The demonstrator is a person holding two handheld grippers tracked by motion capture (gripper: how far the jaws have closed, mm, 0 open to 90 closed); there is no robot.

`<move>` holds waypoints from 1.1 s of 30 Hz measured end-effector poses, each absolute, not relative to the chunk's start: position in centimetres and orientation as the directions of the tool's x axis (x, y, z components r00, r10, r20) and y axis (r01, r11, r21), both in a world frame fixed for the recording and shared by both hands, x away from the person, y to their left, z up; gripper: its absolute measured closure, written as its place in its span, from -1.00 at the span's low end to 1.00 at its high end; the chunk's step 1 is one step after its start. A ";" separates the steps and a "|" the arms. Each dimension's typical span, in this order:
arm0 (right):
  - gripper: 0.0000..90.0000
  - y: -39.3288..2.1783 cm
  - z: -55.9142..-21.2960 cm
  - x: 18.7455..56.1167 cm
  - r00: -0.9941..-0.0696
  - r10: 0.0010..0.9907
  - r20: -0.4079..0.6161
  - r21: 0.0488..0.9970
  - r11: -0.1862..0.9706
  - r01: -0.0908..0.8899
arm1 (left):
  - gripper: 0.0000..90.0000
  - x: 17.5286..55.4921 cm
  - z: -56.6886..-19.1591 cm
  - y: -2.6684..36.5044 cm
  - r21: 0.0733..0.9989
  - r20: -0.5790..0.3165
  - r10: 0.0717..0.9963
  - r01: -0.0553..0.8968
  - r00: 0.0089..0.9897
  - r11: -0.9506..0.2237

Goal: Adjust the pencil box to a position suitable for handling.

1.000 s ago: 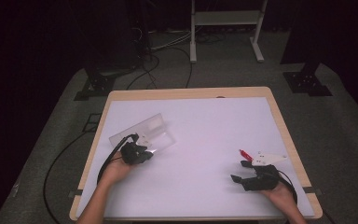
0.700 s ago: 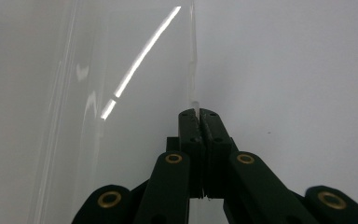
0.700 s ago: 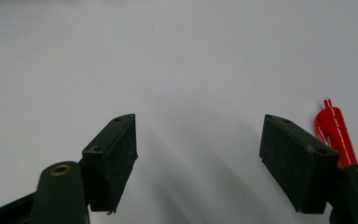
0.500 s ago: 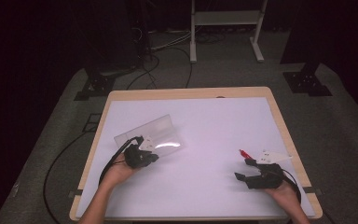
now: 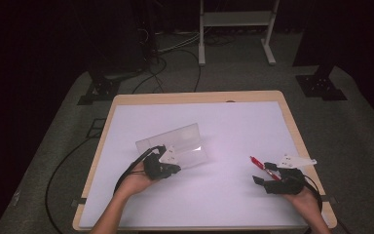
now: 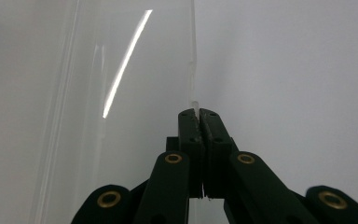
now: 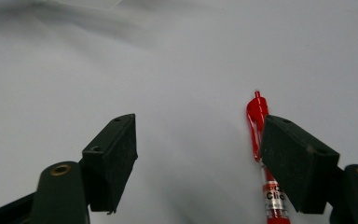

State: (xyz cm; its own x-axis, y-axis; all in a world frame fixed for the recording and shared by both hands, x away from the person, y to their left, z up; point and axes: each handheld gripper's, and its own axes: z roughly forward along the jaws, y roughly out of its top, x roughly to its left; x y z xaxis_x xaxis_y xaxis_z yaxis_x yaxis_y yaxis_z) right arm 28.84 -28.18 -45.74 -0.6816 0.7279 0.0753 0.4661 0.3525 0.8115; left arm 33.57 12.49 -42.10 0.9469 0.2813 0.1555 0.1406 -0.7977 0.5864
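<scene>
From the high view, the left tongs (image 5: 171,165) grip a clear plastic sleeve (image 5: 180,146) left of the centre of the white table (image 5: 233,204); the right tongs (image 5: 265,173) sit by a red pen (image 5: 262,165).

The left gripper view shows jaws clamped on the sleeve's edge (image 6: 193,70).

In the right gripper view, the jaws stand apart, the pen (image 7: 257,116) beside one jaw.

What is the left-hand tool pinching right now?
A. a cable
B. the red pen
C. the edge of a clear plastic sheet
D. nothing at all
C: in the left gripper view the left gripper has its black jaws shut on the thin edge of the clear plastic sheet, while the red pen lies on the table by the right gripper.
</scene>
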 end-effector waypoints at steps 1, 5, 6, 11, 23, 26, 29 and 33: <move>-0.41 -28.3 -45.7 28.8 -0.680 0.730 0.073 0.811 0.353 0.467 | 0.97 33.6 -42.1 12.5 0.586 0.155 0.281 0.141 0.947 -0.798; -0.41 -28.6 -45.7 29.0 -0.672 0.737 0.075 0.811 0.347 0.471 | 0.97 33.2 -42.1 11.1 0.580 0.156 0.238 0.106 0.959 -0.808; -0.41 -28.7 -45.7 29.0 -0.671 0.738 0.074 0.810 0.348 0.472 | 0.97 33.1 -42.1 10.9 0.577 0.158 0.231 0.100 0.960 -0.811; -0.41 -28.9 -45.8 29.0 -0.669 0.740 0.071 0.804 0.354 0.477 | 0.97 32.7 -41.8 9.7 0.592 0.161 0.204 0.071 0.966 -0.803; -0.41 -29.5 -45.7 29.2 -0.661 0.746 0.079 0.808 0.340 0.481 | 0.97 32.4 -41.3 7.7 0.593 0.163 0.143 0.019 0.976 -0.805; -0.41 -29.7 -45.7 29.2 -0.657 0.749 0.083 0.806 0.337 0.486 | 0.97 32.4 -41.7 7.2 0.583 0.153 0.130 0.016 0.980 -0.812; -0.41 -29.8 -45.8 29.2 -0.656 0.750 0.086 0.805 0.336 0.489 | 0.96 32.2 -42.1 6.5 0.569 0.152 0.106 0.001 0.983 -0.822; -0.41 -29.9 -45.9 29.3 -0.656 0.750 0.088 0.805 0.334 0.490 | 0.97 32.1 -42.4 6.0 0.561 0.147 0.092 -0.007 0.985 -0.827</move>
State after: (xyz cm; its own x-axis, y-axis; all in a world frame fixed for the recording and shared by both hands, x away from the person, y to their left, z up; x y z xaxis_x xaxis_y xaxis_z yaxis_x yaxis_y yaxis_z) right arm 29.27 -29.91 -45.86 -0.6560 0.7496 0.0883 0.4905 0.3344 0.8047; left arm 32.10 6.04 -42.42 0.9848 0.0919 0.1472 -0.0067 -0.8275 0.5614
